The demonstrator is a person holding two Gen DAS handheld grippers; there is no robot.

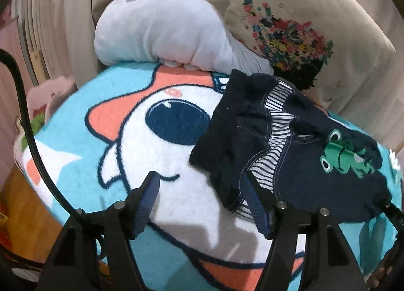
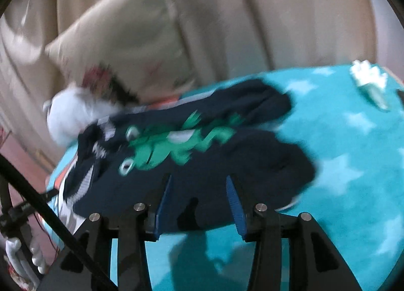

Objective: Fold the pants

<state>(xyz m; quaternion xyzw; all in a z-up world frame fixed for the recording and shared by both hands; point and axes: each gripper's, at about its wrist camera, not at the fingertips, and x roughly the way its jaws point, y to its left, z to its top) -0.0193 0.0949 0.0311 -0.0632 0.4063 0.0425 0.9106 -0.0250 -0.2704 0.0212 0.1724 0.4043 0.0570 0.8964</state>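
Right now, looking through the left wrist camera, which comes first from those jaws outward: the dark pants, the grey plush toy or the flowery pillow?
1. Dark pants: nearest, their hem right at the right-hand jaw of the left gripper.
2. Grey plush toy: beyond them, at the blanket's far edge, upper middle.
3. Flowery pillow: farthest, propped behind the toy, upper right.

Place: I'm in a home, a bedroom or living corner | Signs: cartoon fleece blanket (image 1: 75,124) spread as my work surface | grey plush toy (image 1: 156,28) | flower-print cushion (image 1: 290,25) | beige curtains (image 2: 277,13) behind
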